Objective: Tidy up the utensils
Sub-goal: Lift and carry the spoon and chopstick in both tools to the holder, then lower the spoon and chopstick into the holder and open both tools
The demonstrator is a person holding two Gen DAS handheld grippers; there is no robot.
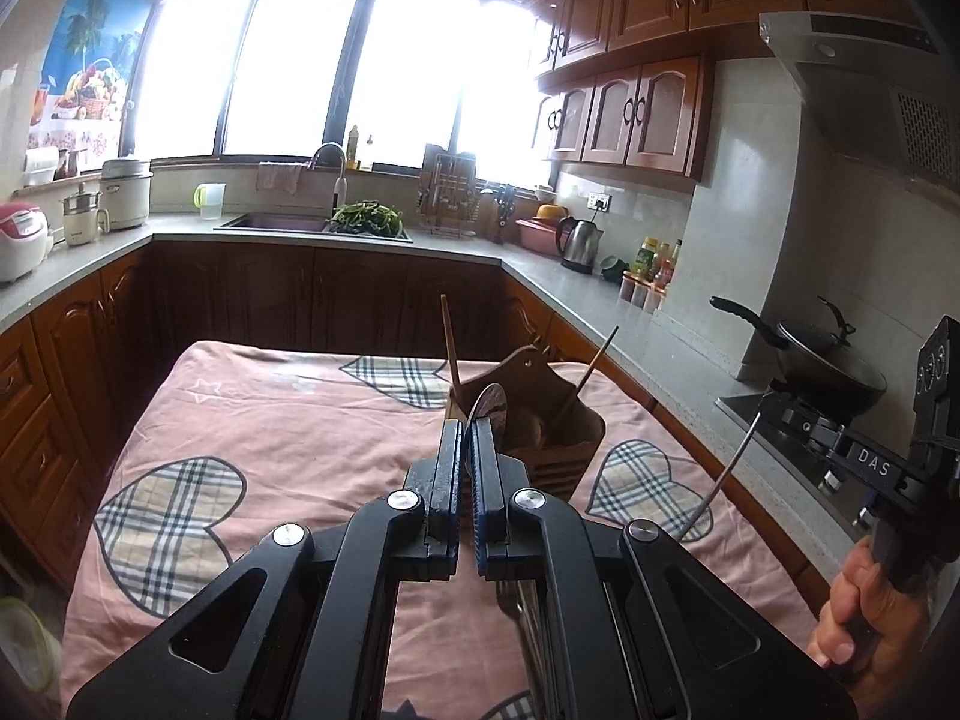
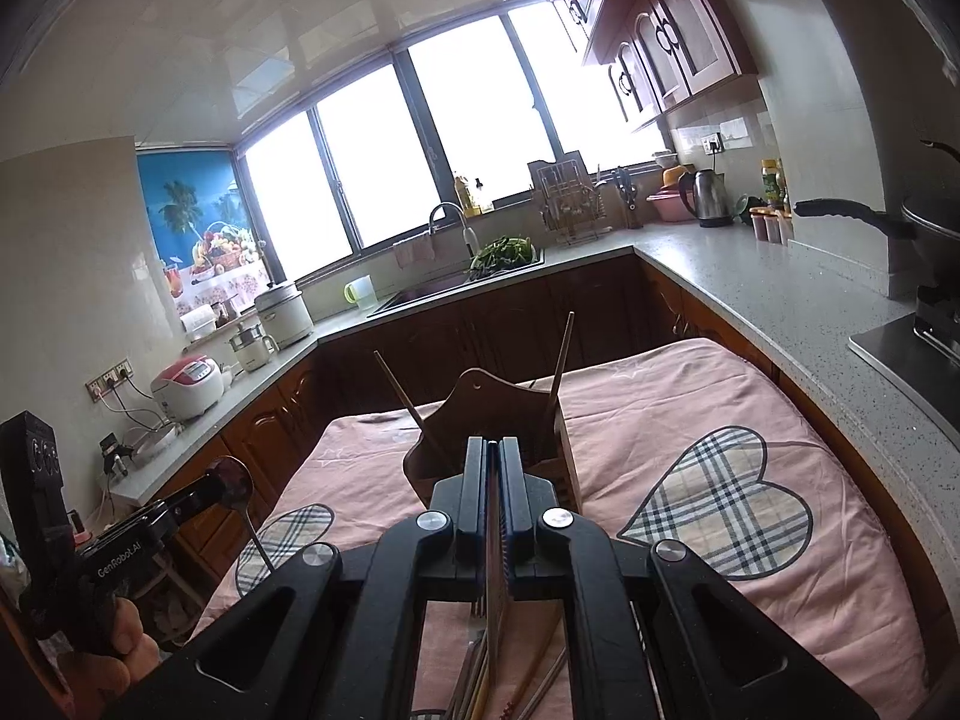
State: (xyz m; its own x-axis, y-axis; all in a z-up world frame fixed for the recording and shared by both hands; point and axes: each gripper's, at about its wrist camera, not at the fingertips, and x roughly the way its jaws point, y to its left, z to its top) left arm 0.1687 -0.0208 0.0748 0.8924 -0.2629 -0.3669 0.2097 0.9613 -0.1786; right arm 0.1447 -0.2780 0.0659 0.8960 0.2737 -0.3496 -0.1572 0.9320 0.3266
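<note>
Two black grippers are both clamped on cutlery. The left gripper (image 1: 467, 429) pinches a shiny metal spoon (image 1: 489, 403), bowl up, its handle hanging below. The right gripper (image 2: 493, 450) is pressed shut on a thin metal utensil (image 1: 723, 474), its type unclear. At twelve o'clock from both stands a brown wooden utensil holder (image 2: 480, 420) holding wooden chopsticks (image 2: 561, 360), on a pink cloth with plaid hearts (image 2: 720, 420). More utensils (image 2: 480, 678) lie at six o'clock.
</note>
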